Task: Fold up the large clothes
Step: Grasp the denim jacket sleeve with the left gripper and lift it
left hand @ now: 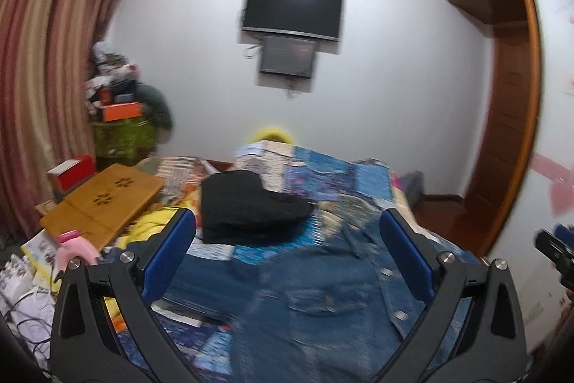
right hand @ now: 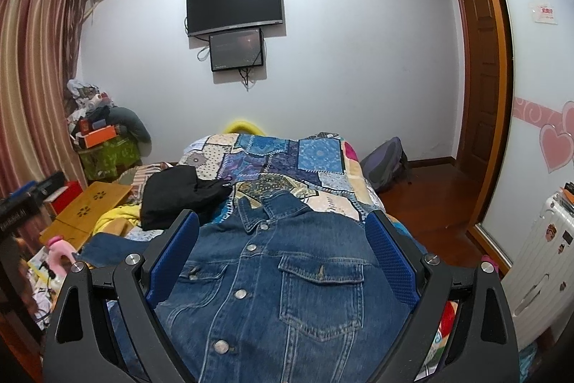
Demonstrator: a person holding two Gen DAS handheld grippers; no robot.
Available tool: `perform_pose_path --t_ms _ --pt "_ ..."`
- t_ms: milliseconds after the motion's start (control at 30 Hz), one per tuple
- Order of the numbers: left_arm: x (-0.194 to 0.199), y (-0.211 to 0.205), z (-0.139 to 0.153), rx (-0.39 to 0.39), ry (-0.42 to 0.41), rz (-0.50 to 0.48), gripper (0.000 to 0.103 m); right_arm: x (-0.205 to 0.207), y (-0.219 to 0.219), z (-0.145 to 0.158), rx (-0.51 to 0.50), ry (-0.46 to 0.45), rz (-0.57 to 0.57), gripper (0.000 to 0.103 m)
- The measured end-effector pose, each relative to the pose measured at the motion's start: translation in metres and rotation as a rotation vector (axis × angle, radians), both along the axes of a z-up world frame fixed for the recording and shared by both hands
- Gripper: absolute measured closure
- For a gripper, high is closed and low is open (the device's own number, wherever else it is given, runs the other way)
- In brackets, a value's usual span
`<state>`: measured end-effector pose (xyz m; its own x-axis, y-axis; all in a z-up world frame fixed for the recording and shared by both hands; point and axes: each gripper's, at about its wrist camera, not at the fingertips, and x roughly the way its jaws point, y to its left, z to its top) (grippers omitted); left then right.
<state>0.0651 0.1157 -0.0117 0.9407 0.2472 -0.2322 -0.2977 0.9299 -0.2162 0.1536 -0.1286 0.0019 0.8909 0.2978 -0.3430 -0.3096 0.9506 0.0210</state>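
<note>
the fingers (right hand: 175,250) of the right gripper (right hand: 283,253) are spread wide, nothing pinched; those of the left gripper (left hand: 287,250) likewise. the denim jacket (right hand: 287,282) is laid buttoned-side up on the patchwork quilt (right hand: 272,160), beside a black garment (right hand: 175,196).

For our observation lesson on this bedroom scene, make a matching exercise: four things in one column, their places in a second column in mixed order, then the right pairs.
Things:
1. denim jacket
2. black garment
3. television
4. backpack

Places:
A. on the wall
B. on the floor by the bed's right side
C. spread buttoned on the quilt, nearest the cameras
D. bunched on the bed, left of the jacket's collar

Pairs: 1-C, 2-D, 3-A, 4-B
</note>
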Motion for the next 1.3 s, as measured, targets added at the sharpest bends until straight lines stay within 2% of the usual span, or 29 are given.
perform_pose_path --t_ms 300,433,533,633,767,933,1000,1133,1233,1300 --pt "0.042 0.104 -0.018 -0.013 0.094 0.189 0.000 0.042 0.008 -0.009 -0.034 0.053 -0.036 0.010" --pt "0.059 0.145 -0.043 -0.025 0.172 0.265 0.000 0.062 0.017 -0.020 -0.084 0.078 -0.061 0.010" --pt "0.068 0.177 -0.069 -0.081 0.257 0.320 0.000 0.080 0.023 -0.025 -0.110 0.109 -0.059 0.011" --pt "0.076 0.213 -0.102 -0.173 0.329 0.336 0.000 0.093 0.029 -0.033 -0.125 0.143 -0.062 0.010" --pt "0.076 0.258 -0.149 -0.380 0.418 0.348 0.000 0.109 0.034 -0.043 -0.150 0.201 -0.070 0.011" --pt "0.070 0.297 -0.201 -0.575 0.474 0.350 0.002 0.127 0.037 -0.055 -0.166 0.266 -0.081 0.011" --pt "0.067 0.311 -0.220 -0.664 0.482 0.351 0.012 0.132 0.039 -0.056 -0.169 0.282 -0.083 0.011" --pt "0.059 0.333 -0.258 -0.869 0.484 0.371 0.019 0.139 0.040 -0.060 -0.181 0.302 -0.087 0.011" --pt "0.060 0.341 -0.275 -0.952 0.476 0.366 0.029 0.143 0.043 -0.063 -0.190 0.315 -0.089 0.011" --pt "0.062 0.345 -0.280 -0.964 0.465 0.370 0.040 0.146 0.045 -0.066 -0.194 0.322 -0.087 0.011"
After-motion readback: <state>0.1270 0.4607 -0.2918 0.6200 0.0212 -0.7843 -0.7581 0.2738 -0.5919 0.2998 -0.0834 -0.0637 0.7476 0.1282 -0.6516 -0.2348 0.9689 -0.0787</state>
